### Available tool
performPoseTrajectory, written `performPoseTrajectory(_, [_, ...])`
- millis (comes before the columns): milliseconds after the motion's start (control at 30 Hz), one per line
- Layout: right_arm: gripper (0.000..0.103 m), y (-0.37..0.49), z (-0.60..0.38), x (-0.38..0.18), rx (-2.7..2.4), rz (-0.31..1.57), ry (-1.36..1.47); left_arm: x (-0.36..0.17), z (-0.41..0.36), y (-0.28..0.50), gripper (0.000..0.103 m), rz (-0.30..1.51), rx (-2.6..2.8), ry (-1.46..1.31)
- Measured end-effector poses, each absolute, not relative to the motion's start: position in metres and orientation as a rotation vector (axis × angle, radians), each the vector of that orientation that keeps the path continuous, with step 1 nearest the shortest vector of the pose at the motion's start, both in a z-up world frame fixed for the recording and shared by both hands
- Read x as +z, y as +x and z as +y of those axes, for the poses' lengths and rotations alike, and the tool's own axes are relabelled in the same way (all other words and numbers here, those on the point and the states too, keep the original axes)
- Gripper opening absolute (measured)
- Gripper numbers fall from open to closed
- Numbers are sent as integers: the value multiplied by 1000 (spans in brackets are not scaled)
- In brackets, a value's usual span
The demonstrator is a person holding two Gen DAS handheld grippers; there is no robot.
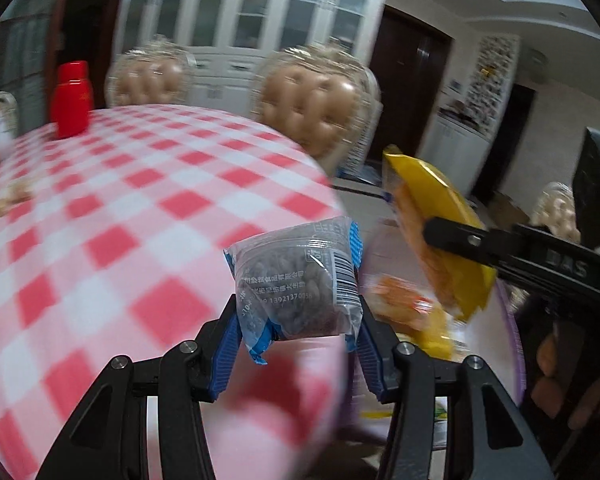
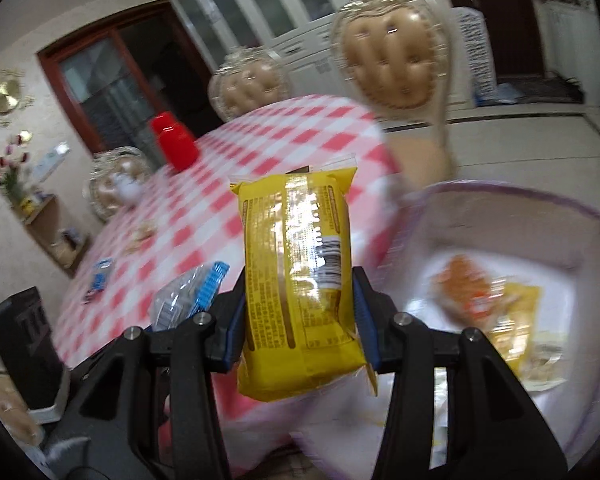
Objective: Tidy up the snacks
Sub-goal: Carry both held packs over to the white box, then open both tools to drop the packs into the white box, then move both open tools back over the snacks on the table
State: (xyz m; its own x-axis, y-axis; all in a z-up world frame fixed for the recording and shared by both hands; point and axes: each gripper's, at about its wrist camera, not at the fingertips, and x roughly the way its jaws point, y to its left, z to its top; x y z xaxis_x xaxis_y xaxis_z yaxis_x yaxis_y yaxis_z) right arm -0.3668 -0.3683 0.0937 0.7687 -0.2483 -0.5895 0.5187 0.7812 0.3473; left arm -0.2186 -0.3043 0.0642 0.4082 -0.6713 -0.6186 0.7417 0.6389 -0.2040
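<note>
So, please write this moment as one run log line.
left gripper: shut on clear packet | right gripper: shut on yellow packet | both near basket

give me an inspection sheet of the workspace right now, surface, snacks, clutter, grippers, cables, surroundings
Surface: round table under a red-and-white checked cloth.
Job's things: clear blue-edged packet of dark nuts; yellow foil snack pack; purple-rimmed white bin beside the table, holding orange and yellow packets.
Clutter: red plastic bottle; small blue packet on the cloth.
Grippers: left gripper shut on the nut packet; right gripper shut on the yellow pack.
Cables: nothing seen.
Surroundings: tufted chairs, white glass-door cabinets.
</note>
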Motion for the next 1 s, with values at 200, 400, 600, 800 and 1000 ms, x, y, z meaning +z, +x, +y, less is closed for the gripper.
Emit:
performPoseTrajectory(200, [51, -398, -415, 94, -622, 584, 507, 54, -364, -247, 53, 788, -1042, 179])
performPoseTrajectory(400, [51, -425, -448, 92, -758, 630, 494, 35, -403, -261, 55, 884, -1172, 180])
performPoseTrajectory(600, [76, -449, -460, 101, -843, 593, 536, 27, -412, -271, 58, 881, -1271, 210])
performPoseTrajectory(800, [76, -426, -430, 114, -736, 518, 554, 57, -352, -227, 68, 732, -1143, 194])
performPoseTrajectory(1000, [77, -339, -352, 109, -449, 569, 501, 74, -246, -117, 82, 720, -803, 84])
